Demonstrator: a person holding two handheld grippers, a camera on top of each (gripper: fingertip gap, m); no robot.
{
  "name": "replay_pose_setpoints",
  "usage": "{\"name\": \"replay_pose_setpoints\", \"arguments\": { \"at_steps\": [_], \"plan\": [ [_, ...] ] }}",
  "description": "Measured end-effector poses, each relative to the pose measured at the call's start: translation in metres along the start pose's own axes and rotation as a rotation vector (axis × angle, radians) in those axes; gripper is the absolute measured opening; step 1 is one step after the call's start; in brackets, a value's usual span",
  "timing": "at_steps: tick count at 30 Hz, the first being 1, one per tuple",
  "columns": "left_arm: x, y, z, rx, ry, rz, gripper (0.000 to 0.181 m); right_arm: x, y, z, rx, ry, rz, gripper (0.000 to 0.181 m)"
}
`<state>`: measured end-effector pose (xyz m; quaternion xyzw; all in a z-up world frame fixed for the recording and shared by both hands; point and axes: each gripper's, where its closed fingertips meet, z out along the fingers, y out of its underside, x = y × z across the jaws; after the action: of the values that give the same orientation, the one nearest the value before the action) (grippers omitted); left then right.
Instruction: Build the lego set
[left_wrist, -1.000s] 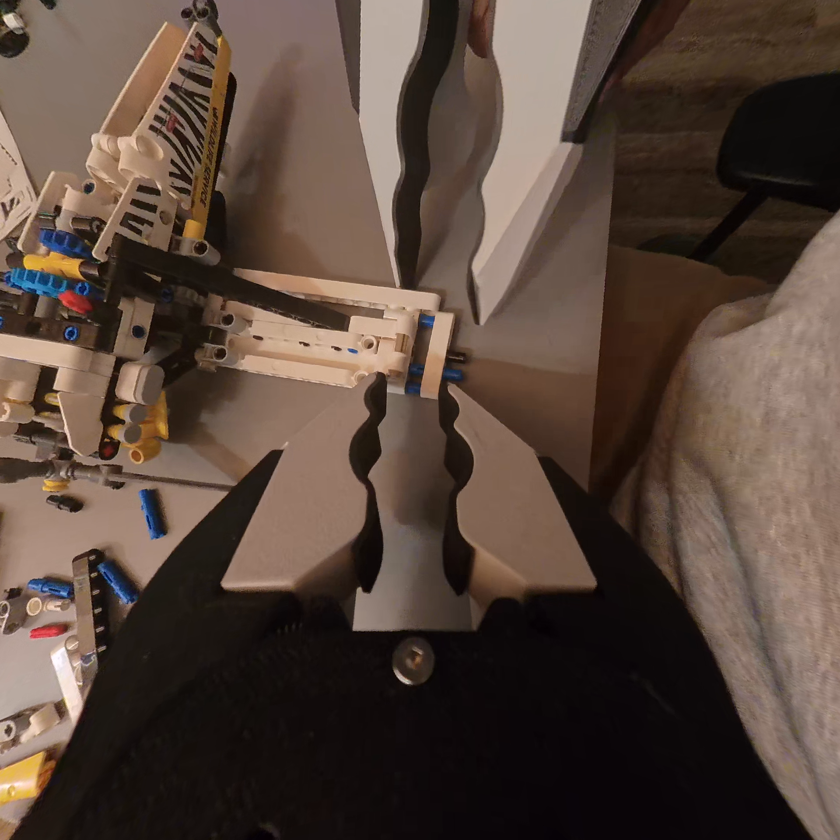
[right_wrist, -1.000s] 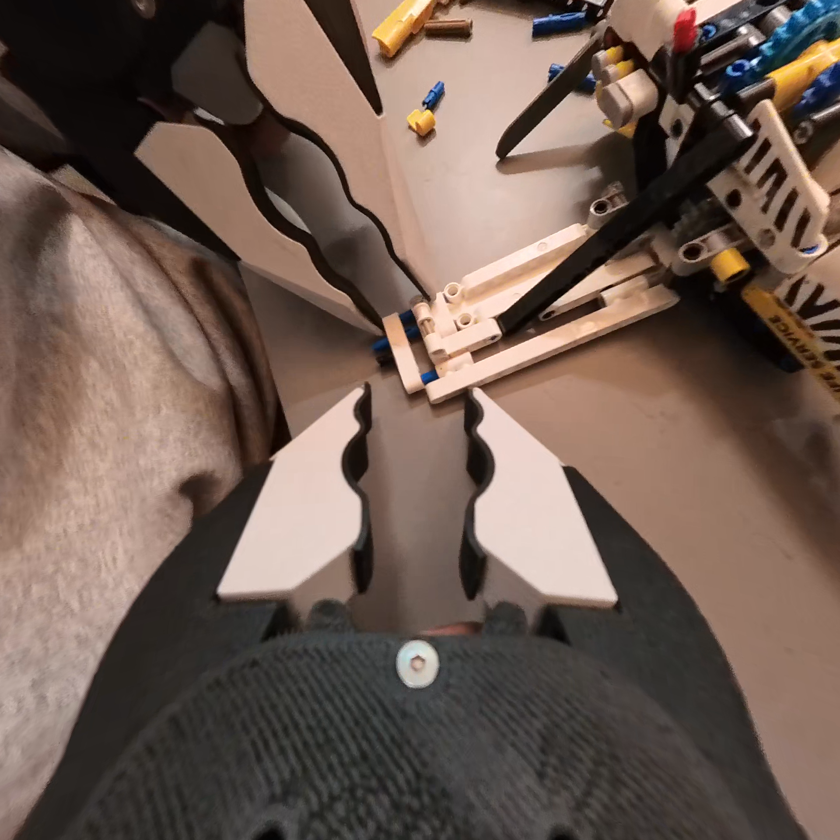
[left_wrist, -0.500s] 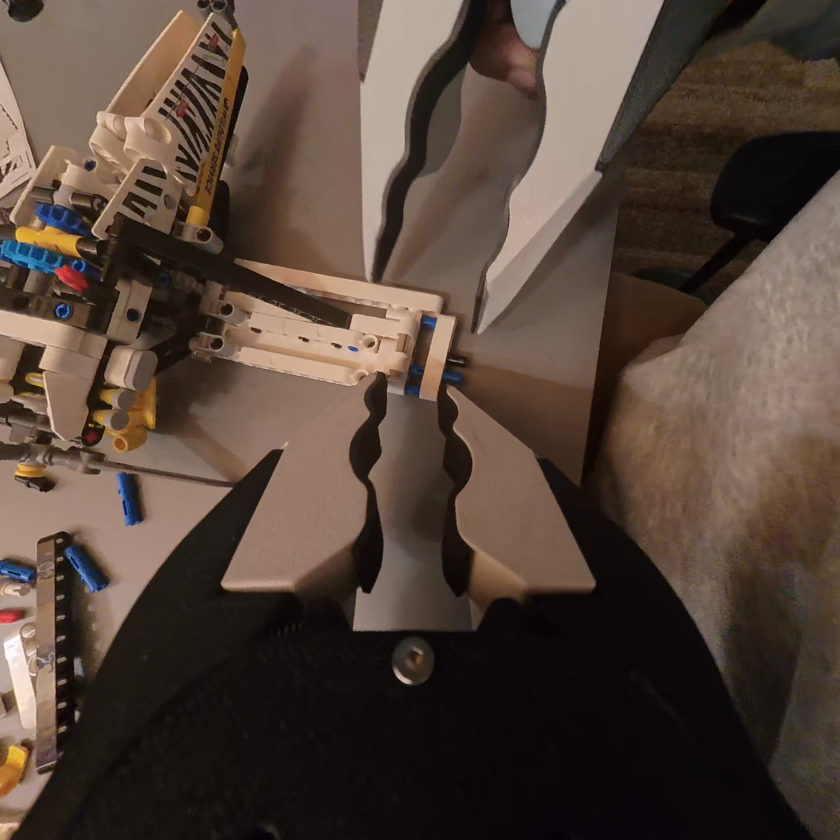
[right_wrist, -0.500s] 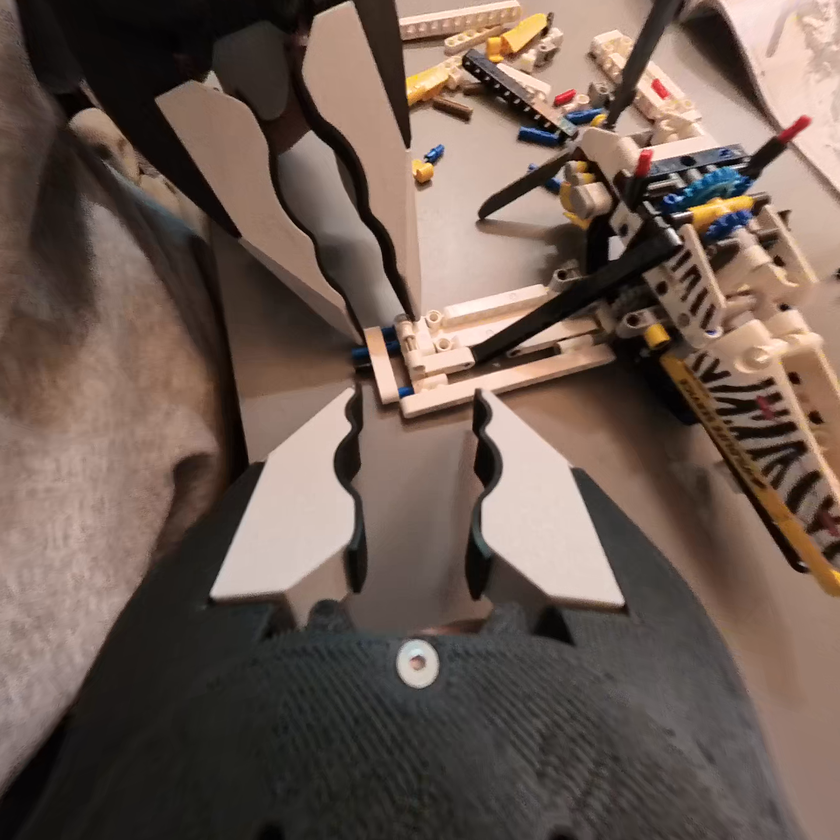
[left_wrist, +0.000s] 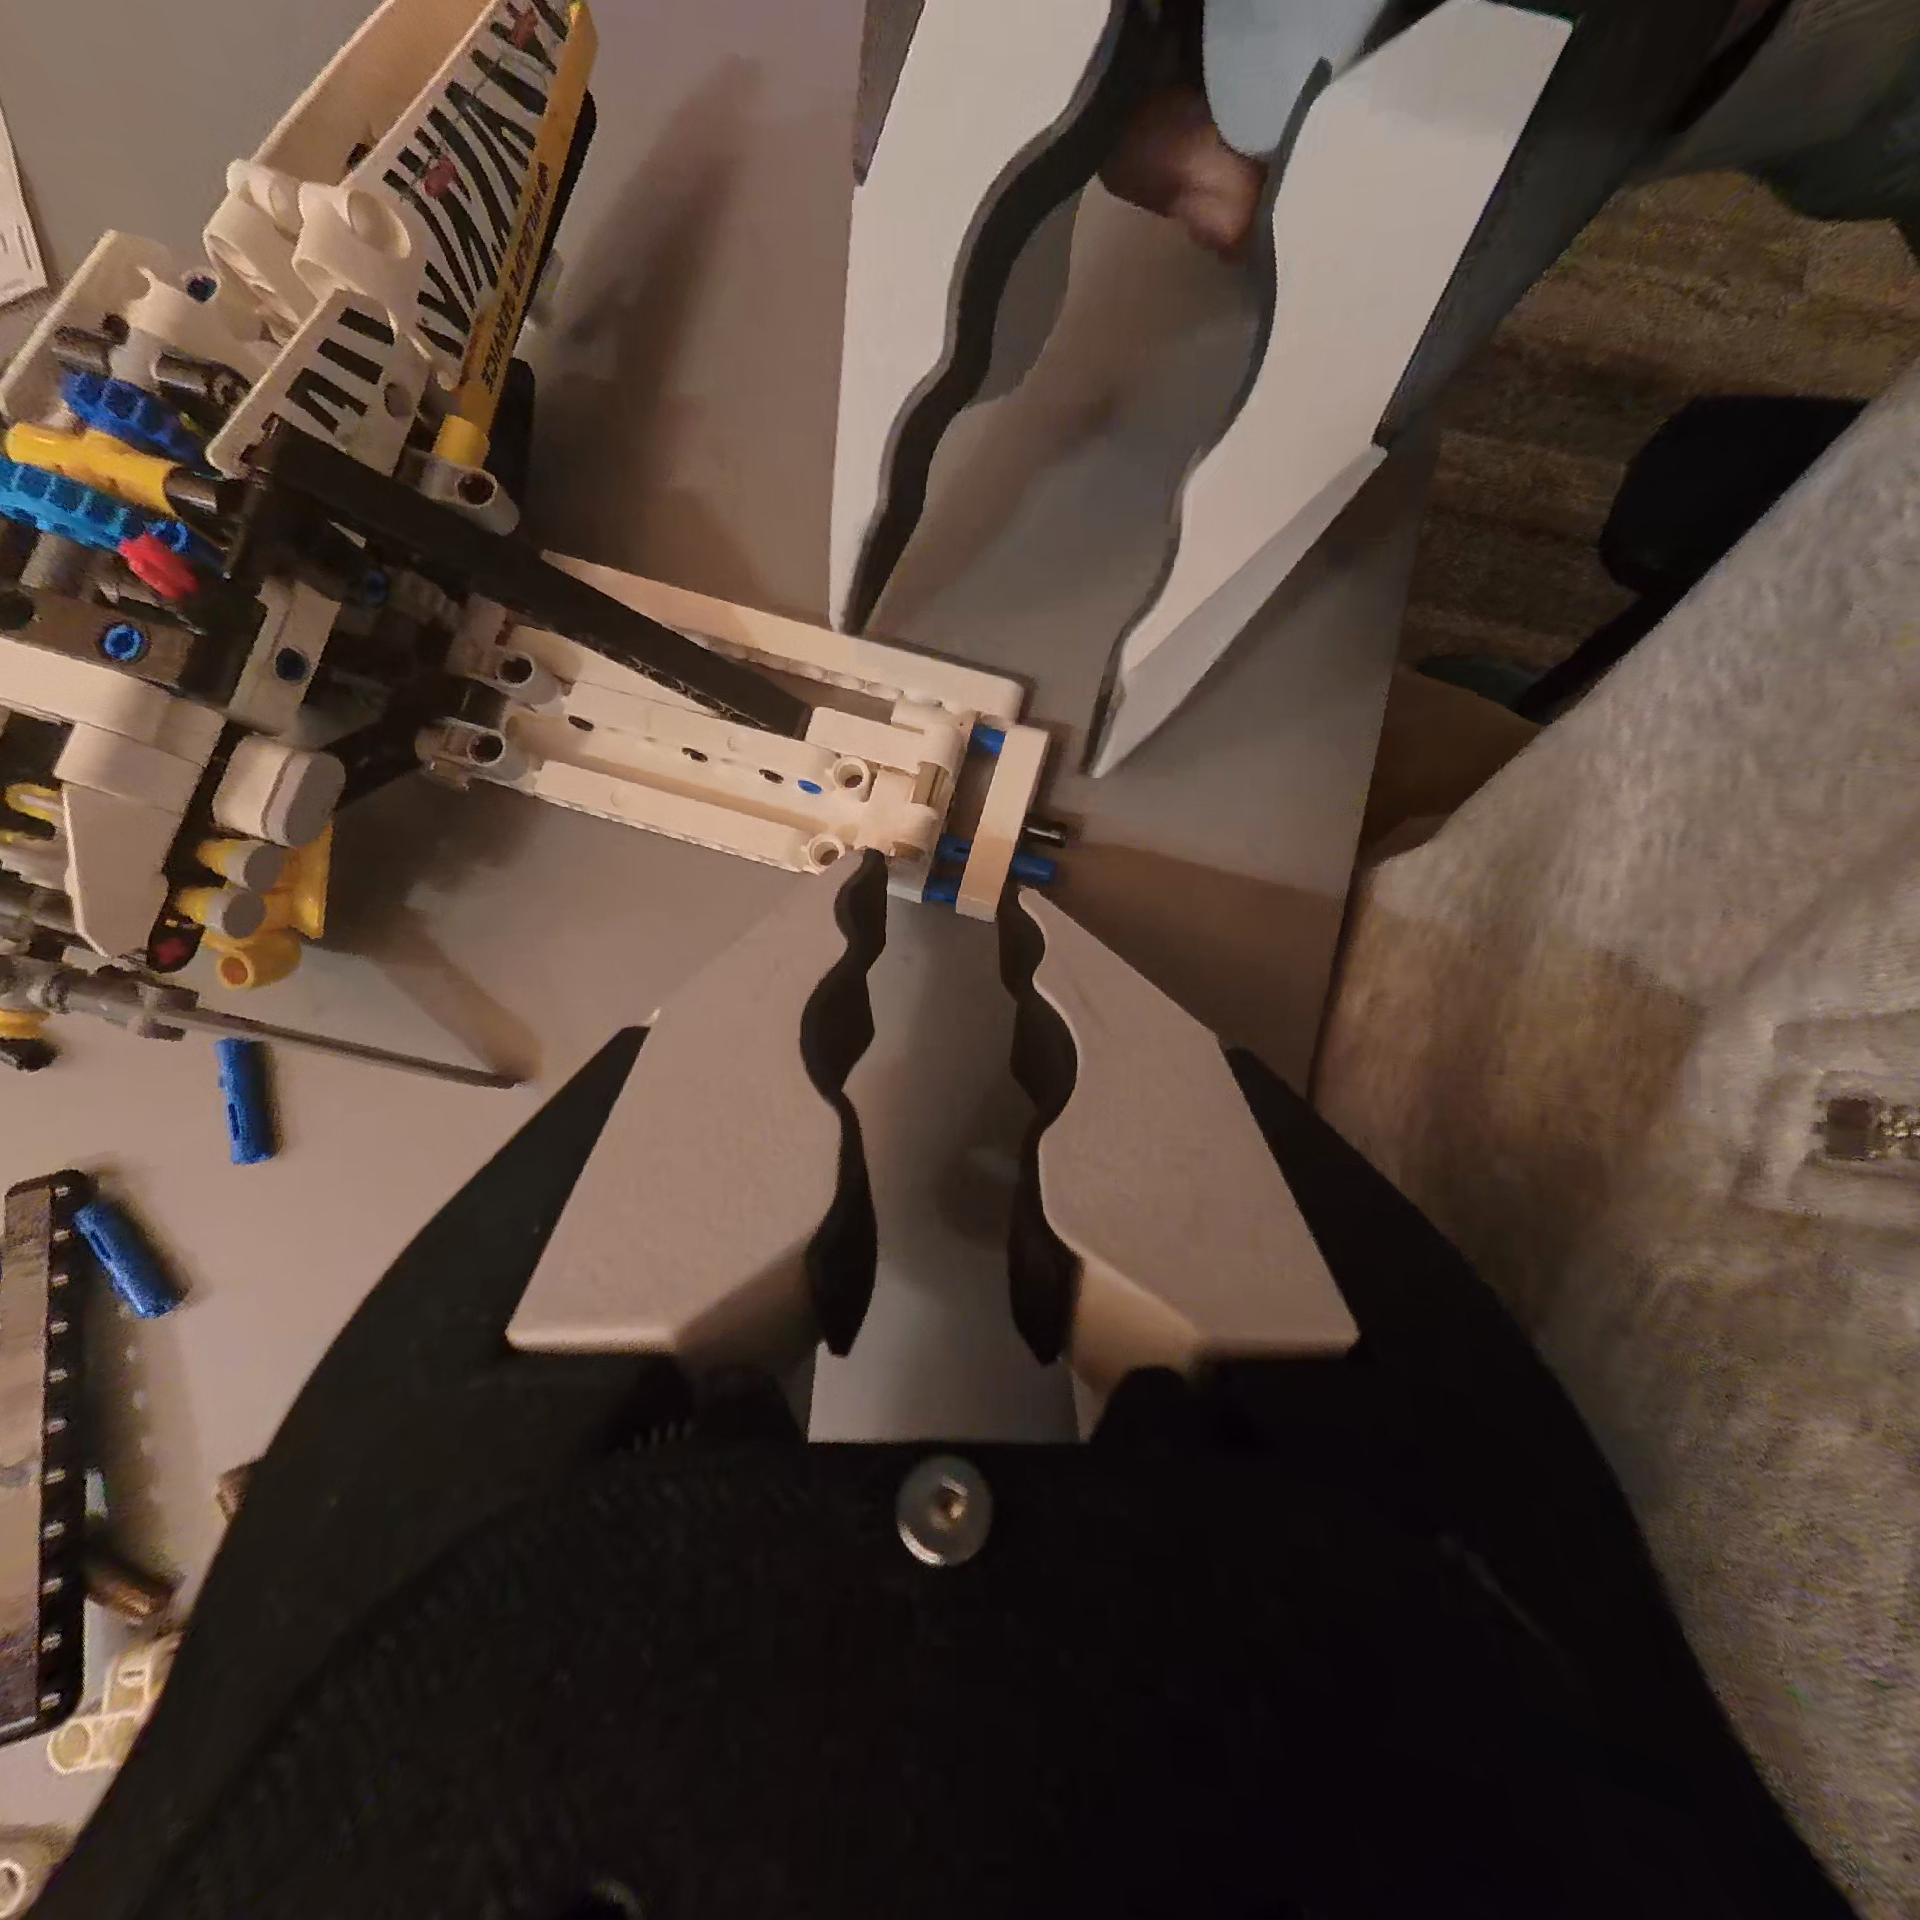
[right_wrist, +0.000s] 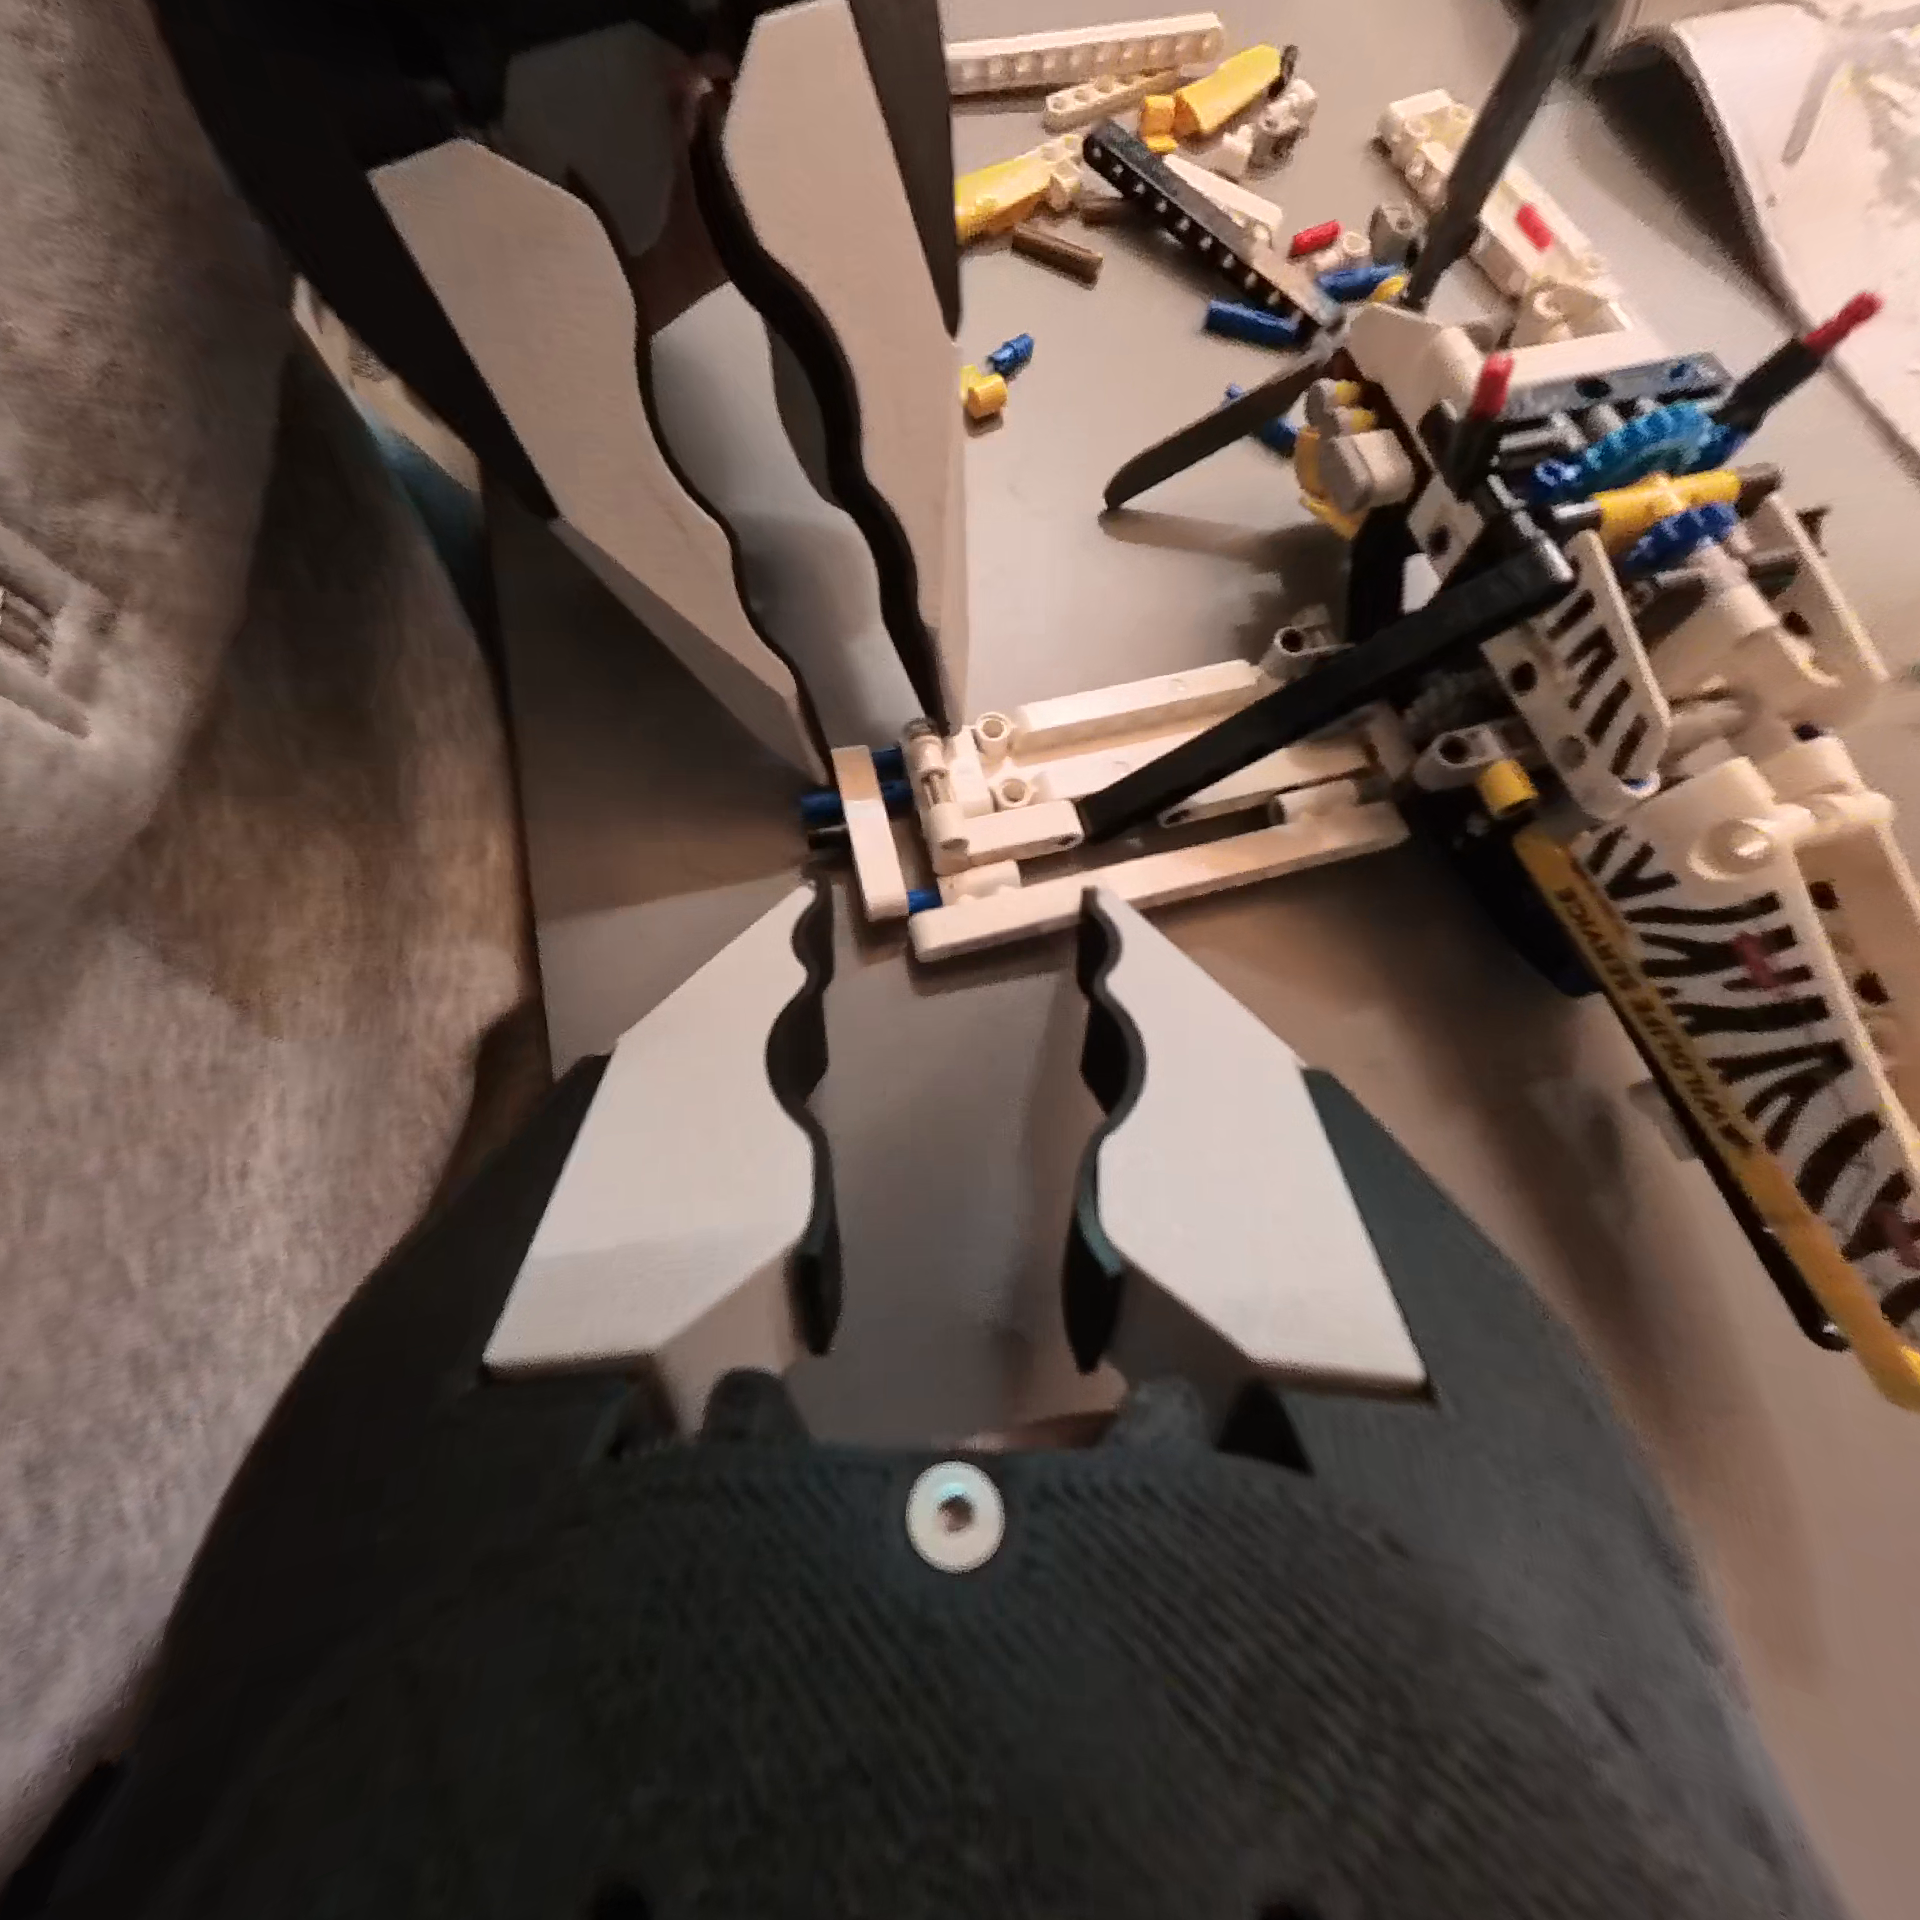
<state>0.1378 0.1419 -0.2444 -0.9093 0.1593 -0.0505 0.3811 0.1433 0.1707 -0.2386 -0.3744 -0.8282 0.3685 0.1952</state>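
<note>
Flanking the white end beam (left_wrist: 1000, 823) of the lego model's (right_wrist: 1351, 727) tail boom, near the desk (right_wrist: 1299, 1091) edge: left gripper (left_wrist: 940, 899) & right gripper (right_wrist: 951, 909), both open w/ nothing held. Risk: uneven squeeze skews beam, blue pins (left_wrist: 945, 857) jam, or model slides off.

A grey desk (left_wrist: 665, 187) lies under everything; a grey fleece (left_wrist: 1662, 935) bunches right of the left hand-held gripper, a black chair (left_wrist: 1745, 468) beyond it.
</note>
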Motion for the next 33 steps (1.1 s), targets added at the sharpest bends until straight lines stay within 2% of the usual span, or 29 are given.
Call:
{"name": "replay_pose_setpoints", "arguments": {
  "at_steps": [2, 8, 14, 24, 28, 33],
  "plan": [
    [-0.0001, 0.0001, -0.0002, -0.013, -0.003, -0.019, 0.019, -0.0009, 0.0051, 0.0024, -0.029, -0.019, 0.028, 0.054],
    [-0.0003, 0.0004, -0.0003, -0.05, -0.014, -0.065, 0.018, -0.001, 0.0066, 0.0037, -0.049, -0.007, 0.027, 0.047],
    [-0.0009, 0.0017, 0.0, -0.075, -0.061, -0.032, 0.019, 0.0013, 0.0059, 0.0047, -0.046, 0.018, 0.071, 0.041],
    [-0.0016, 0.0024, 0.0001, -0.086, -0.078, -0.035, 0.019, 0.0014, 0.0059, 0.0052, -0.053, 0.021, 0.075, 0.04],
    [-0.0022, 0.0033, -0.0009, -0.085, -0.088, -0.025, 0.011, 0.0032, 0.0038, 0.0044, -0.036, 0.016, 0.123, 0.04],
    [-0.0033, 0.004, -0.001, -0.076, -0.073, -0.056, 0.012, 0.0039, 0.0038, 0.0051, -0.029, -0.005, 0.162, 0.04]
  ]
}}
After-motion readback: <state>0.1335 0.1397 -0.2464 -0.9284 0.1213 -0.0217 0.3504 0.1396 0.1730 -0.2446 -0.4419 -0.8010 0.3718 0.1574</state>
